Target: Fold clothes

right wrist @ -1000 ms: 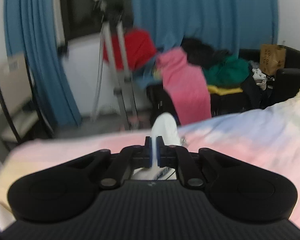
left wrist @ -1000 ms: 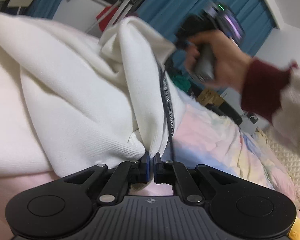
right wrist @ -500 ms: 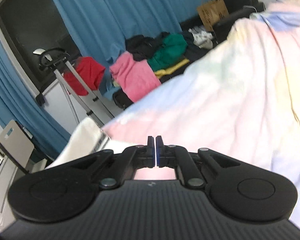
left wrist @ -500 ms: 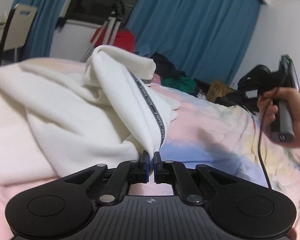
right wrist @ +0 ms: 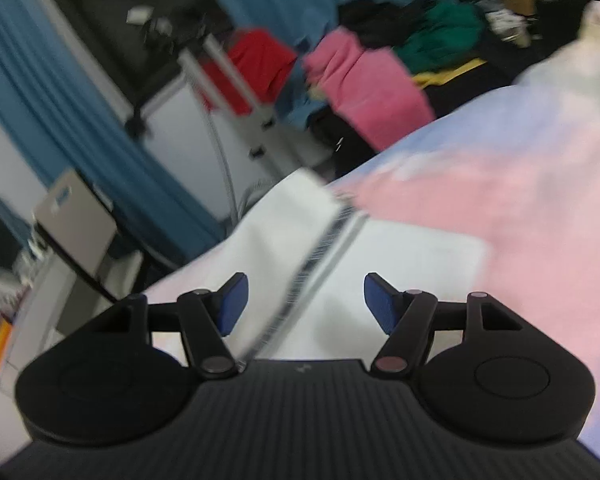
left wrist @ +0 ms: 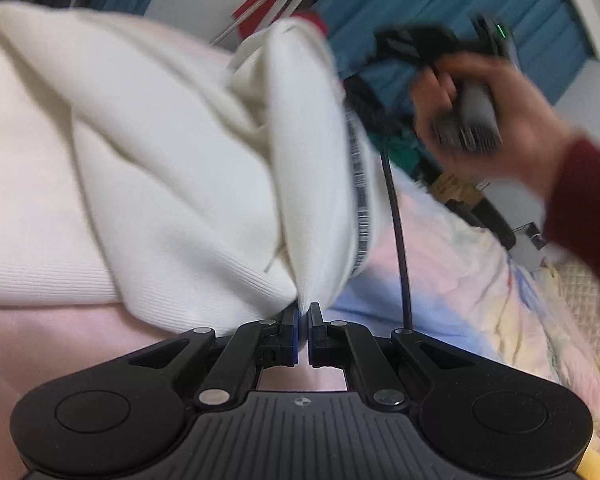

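The left gripper [left wrist: 303, 314], jaws clenched on a lifted edge of the white garment [left wrist: 172, 184], holds it taut above the bed [left wrist: 452, 280] while the right gripper [right wrist: 304, 300], jaws released, lines up on its striped band [right wrist: 320, 248].

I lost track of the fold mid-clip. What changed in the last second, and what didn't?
The right gripper opened its jaws, shut half a second ago, and swung back over the white garment's striped edge. The left gripper stayed shut on the white garment, which is still bunched up on the pastel bedsheet.
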Demonstrator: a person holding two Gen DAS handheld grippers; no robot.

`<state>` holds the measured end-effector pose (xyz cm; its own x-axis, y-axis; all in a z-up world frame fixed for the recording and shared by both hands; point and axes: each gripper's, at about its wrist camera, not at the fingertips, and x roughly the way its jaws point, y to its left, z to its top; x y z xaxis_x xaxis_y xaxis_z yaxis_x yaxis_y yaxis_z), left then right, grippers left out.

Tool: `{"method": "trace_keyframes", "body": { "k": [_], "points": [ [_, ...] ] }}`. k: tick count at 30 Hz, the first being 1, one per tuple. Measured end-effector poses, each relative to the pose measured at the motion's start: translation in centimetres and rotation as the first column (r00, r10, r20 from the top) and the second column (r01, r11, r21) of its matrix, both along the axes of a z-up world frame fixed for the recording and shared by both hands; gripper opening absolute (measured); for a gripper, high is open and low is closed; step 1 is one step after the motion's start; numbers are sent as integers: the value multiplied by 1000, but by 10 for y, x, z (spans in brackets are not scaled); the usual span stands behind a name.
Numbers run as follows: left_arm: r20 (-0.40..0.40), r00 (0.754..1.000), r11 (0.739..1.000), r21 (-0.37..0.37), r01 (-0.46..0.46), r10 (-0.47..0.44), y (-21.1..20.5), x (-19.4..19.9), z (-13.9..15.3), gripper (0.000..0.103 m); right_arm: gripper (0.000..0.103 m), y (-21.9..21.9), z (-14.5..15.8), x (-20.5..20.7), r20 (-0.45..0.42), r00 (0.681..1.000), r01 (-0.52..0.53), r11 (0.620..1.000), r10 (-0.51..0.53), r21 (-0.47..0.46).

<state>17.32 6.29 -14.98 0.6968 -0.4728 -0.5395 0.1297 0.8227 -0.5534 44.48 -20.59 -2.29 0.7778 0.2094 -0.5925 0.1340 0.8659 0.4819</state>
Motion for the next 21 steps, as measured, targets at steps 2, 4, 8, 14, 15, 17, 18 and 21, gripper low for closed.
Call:
{"method": "trace_keyframes", "body": {
  "k": [2, 4, 8, 14, 15, 17, 18, 21],
  "points": [
    [9, 1000, 1000, -5, 10, -10, 1, 5, -4, 4, 66, 27, -1, 31, -25, 1000, -16, 999, 15, -50],
    [19, 1000, 1000, -10, 20, -20, 2, 10, -9, 4, 66, 54, -5, 59, -58, 998, -25, 988, 17, -149],
    [38, 998, 999, -20, 41, -40, 5, 21, -18, 4, 6, 78, -21, 89, -99, 995, -9, 946, -25, -325],
    [68, 997, 999, -22, 49, -47, 7, 23, -15, 4, 5, 41, -10, 64, 27, 998, 69, 923, -64, -379],
    [80, 996, 999, -13, 48, -47, 7, 21, -12, 3, 5, 28, -4, 54, 48, 996, 89, 926, -77, -367],
    [125, 991, 999, 23, 42, -45, 6, 15, -2, 3, 5, -5, 8, 28, 86, 991, 129, 940, -107, -315],
    [142, 989, 999, 27, 37, -41, 6, 11, 3, 3, 5, -22, 11, 14, 103, 986, 154, 939, -128, -307],
    [175, 984, 999, 29, 35, -40, 9, -3, 17, 3, 5, -73, 15, -37, 149, 969, 232, 934, -198, -271]
  ]
}}
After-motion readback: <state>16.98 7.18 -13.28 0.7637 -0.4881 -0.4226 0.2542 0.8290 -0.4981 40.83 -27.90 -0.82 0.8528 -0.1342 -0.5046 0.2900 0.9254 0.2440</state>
